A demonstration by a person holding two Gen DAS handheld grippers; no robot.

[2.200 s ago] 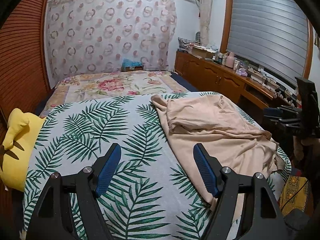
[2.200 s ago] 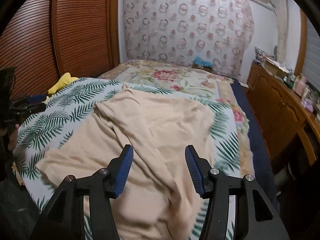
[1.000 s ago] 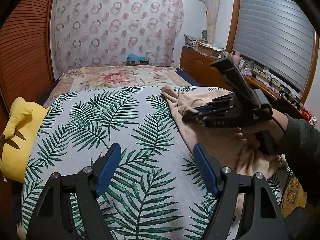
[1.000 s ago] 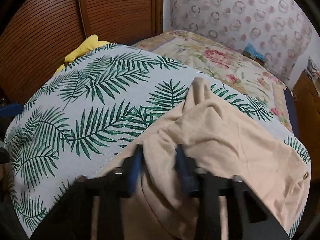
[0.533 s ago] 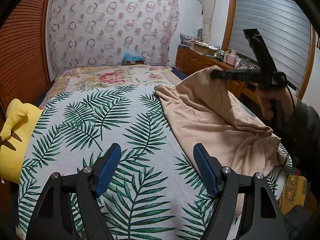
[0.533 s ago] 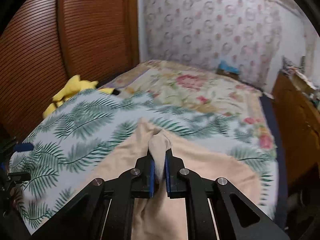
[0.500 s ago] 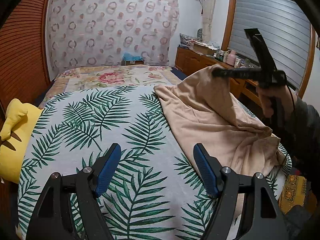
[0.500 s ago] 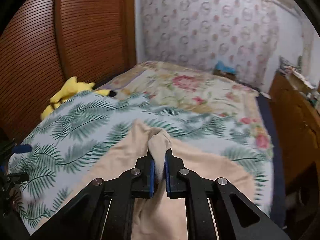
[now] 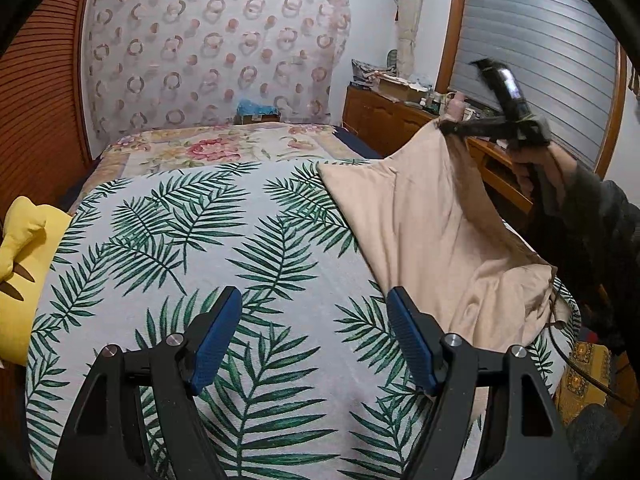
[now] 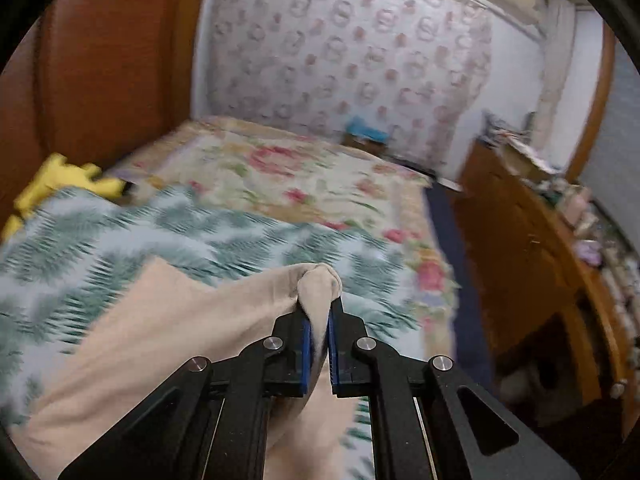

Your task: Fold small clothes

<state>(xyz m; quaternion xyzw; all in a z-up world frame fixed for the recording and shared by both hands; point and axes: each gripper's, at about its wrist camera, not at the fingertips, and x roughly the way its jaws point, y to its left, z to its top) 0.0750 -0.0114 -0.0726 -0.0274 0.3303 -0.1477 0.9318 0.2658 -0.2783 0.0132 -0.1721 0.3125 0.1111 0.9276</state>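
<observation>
Since the earlier frame your right gripper [image 10: 319,322] has clamped its fingers on the beige garment [image 9: 432,232] and lifted one corner toward upper right, ready for spreading, while your left gripper [image 9: 314,336] hangs with fingers apart over the bed [image 9: 248,240].

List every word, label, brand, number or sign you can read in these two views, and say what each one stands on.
No text can be read in either view.
The boxes and clutter on the wooden sideboard may bear print, but they are too small and blurred to read.
The beige garment, the palm-leaf bedspread, the floral quilt and the ring-patterned curtain bear patterns or plain cloth only, no lettering.
</observation>
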